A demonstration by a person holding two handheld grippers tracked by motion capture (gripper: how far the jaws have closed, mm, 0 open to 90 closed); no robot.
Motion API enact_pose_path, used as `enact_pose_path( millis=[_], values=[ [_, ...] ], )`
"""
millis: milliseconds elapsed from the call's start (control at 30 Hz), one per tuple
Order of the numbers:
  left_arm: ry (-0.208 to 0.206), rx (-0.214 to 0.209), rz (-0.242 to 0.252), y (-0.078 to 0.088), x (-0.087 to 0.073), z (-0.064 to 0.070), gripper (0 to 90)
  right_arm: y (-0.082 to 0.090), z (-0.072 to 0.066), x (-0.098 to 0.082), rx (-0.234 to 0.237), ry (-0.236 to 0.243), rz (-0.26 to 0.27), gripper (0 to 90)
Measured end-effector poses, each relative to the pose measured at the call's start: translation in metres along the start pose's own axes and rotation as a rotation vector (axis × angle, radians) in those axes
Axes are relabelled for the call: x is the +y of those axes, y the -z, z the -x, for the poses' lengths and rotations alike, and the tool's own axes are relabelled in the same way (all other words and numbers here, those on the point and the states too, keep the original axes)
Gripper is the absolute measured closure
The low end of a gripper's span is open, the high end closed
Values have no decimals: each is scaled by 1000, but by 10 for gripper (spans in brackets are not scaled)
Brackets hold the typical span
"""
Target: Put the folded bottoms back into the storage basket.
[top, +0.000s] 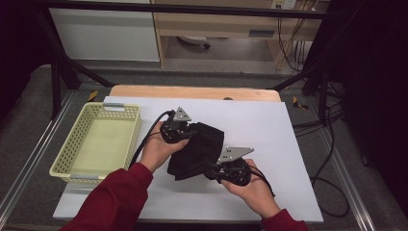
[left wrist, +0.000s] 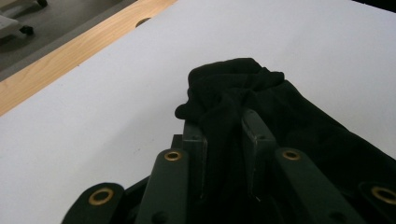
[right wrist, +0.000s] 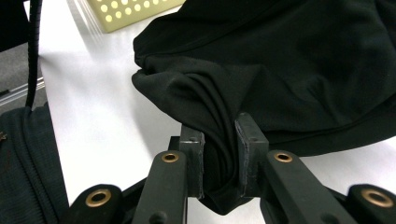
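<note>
A black cloth (top: 197, 149) lies bunched in the middle of the white table top (top: 269, 125). My left gripper (top: 188, 134) is shut on its far left edge; in the left gripper view the cloth (left wrist: 261, 102) is pinched between the two jaws and bulges out past the gripper (left wrist: 224, 140). My right gripper (top: 215, 172) is shut on the near right edge. In the right gripper view a gathered fold of the cloth (right wrist: 280, 74) runs down between the jaws of the gripper (right wrist: 219, 154).
A pale yellow perforated basket (top: 62, 159) stands at the left of the table, its corner (right wrist: 126, 11) visible in the right gripper view. A wooden table edge (top: 192, 91) runs along the far side. Cables (top: 332, 144) hang off the right.
</note>
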State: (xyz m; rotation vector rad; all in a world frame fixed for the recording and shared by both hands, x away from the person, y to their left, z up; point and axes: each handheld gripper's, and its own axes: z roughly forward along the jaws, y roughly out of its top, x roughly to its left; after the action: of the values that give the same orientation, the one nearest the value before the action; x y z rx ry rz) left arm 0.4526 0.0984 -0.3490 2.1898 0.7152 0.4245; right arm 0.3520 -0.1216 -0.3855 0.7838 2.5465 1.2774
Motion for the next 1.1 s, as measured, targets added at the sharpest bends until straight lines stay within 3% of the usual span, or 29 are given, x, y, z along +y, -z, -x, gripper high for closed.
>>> enact_pose_path(
  millis=[633,1100],
  values=[
    [33,41,34,26,8,-22,750,-9,4,32,45,0,22,762],
    [62,98,65,53,9,-44,750,-21,1,76,59,59,13,761]
  ],
)
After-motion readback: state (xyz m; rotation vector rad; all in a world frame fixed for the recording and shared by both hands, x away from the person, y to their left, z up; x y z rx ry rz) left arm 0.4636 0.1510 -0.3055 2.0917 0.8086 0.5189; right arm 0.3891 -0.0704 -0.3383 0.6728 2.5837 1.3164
